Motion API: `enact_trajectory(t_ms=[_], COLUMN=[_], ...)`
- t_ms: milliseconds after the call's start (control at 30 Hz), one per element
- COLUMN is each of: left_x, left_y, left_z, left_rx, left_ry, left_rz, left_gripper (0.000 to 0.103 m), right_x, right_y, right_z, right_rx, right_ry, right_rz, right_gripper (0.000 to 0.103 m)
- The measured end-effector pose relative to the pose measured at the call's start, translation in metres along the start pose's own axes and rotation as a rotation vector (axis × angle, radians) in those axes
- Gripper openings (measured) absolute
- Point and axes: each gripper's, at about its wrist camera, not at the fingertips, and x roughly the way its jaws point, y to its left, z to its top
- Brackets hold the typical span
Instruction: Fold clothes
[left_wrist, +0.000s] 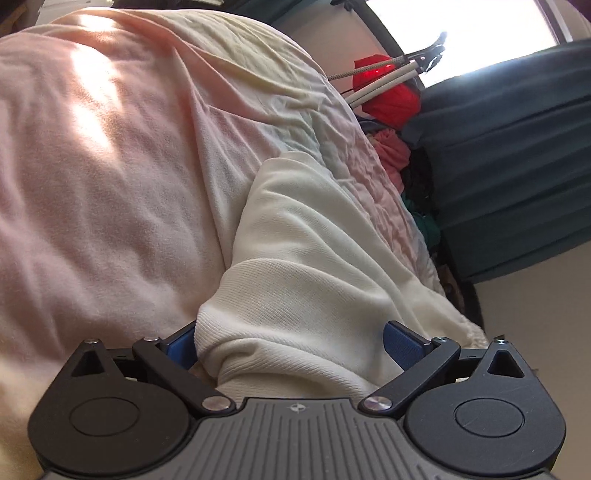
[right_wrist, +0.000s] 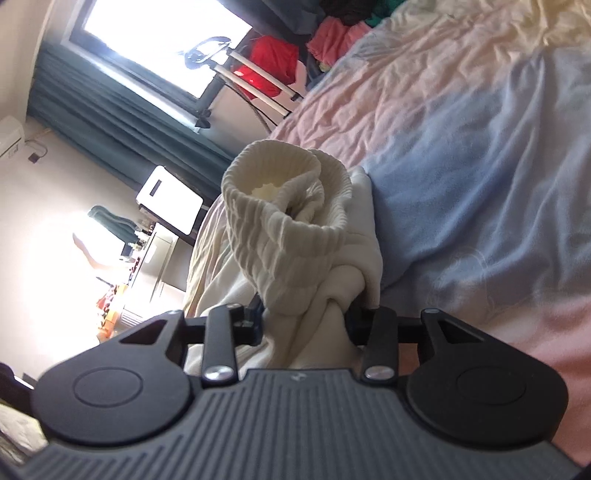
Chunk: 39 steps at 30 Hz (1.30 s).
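Jaws wide on the left gripper (left_wrist: 291, 341), cream garment (left_wrist: 314, 258) bulging between them on the near pink bedspread (left_wrist: 92, 184). Right gripper (right_wrist: 303, 317) pinches its ribbed cuff (right_wrist: 284, 206). Likely mid-fold; the left must clamp before anything lifts.

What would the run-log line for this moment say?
stage: gathering garment | left tongs: open around cream sweater | right tongs: shut on ribbed cuff | surface: bed sheet
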Motion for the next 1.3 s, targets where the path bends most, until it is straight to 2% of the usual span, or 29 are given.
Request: enact_trajectory(t_ms=[100, 167, 267, 333, 400, 467, 567, 600, 633, 700, 767, 867, 933, 1000, 1133, 1233, 1300], left_x=[-0.010, -0.016, -0.018, -0.011, -0.001, 0.009, 0.021, 0.023, 0.025, 0.024, 0.019, 0.012, 0.008, -0.001, -0.012, 0.003, 0.033], left_y=[0.002, 0.004, 0.007, 0.008, 0.012, 0.020, 0.023, 0.021, 0.018, 0.013, 0.007, 0.000, -0.006, -0.020, -0.069, -0.124, -0.163], left_z=[-0.001, 0.001, 0.002, 0.004, 0.005, 0.006, 0.009, 0.010, 0.011, 0.010, 0.010, 0.010, 0.010, 0.014, 0.015, 0.014, 0.007], left_rx=[-0.032, -0.069, -0.128, -0.138, -0.150, -0.175, -0.172, -0.158, -0.139, -0.104, -0.077, -0.038, -0.013, -0.003, 0.049, 0.083, 0.105], left_ry=[-0.023, -0.039, -0.055, -0.027, 0.001, 0.037, 0.056, 0.055, 0.052, 0.040, 0.028, 0.010, -0.001, 0.004, 0.031, 0.055, 0.080], left_rz=[-0.090, -0.163, -0.194, -0.151, -0.073, -0.040, -0.019, -0.019, -0.021, -0.028, -0.032, -0.039, -0.046, -0.079, -0.129, -0.138, -0.158], left_gripper=[0.097, 0.097, 0.096, 0.096, 0.096, 0.095, 0.095, 0.094, 0.087, 0.077, 0.069, 0.059, 0.053, 0.052, 0.051, 0.051, 0.051], right_x=[-0.008, -0.010, -0.012, -0.005, 0.002, 0.009, 0.023, 0.029, 0.034, 0.039, 0.034, 0.021, 0.011, -0.003, -0.042, -0.074, -0.093], right_y=[0.013, 0.007, -0.001, -0.013, -0.018, -0.019, -0.021, -0.021, -0.021, -0.017, -0.010, 0.001, 0.007, 0.011, 0.018, 0.015, 0.002], right_z=[0.003, 0.007, 0.014, 0.015, 0.012, 0.008, 0.002, 0.000, -0.002, -0.003, -0.004, -0.003, -0.001, 0.006, 0.032, 0.061, 0.087], right_rx=[-0.039, -0.003, 0.056, 0.117, 0.127, 0.129, 0.115, 0.109, 0.097, 0.048, 0.014, -0.019, -0.021, 0.010, 0.045, 0.072, 0.092], right_ry=[-0.016, -0.011, -0.003, 0.030, 0.072, 0.098, 0.135, 0.141, 0.144, 0.133, 0.104, 0.058, 0.033, 0.005, -0.057, -0.101, -0.137], right_rz=[0.036, 0.050, 0.070, 0.064, 0.022, -0.022, -0.045, -0.048, -0.052, -0.067, -0.068, -0.051, -0.036, -0.017, 0.001, -0.014, -0.036], right_gripper=[0.042, 0.042, 0.042, 0.042, 0.045, 0.055, 0.070, 0.070, 0.070, 0.066, 0.048, 0.039, 0.037, 0.037, 0.036, 0.036, 0.036])
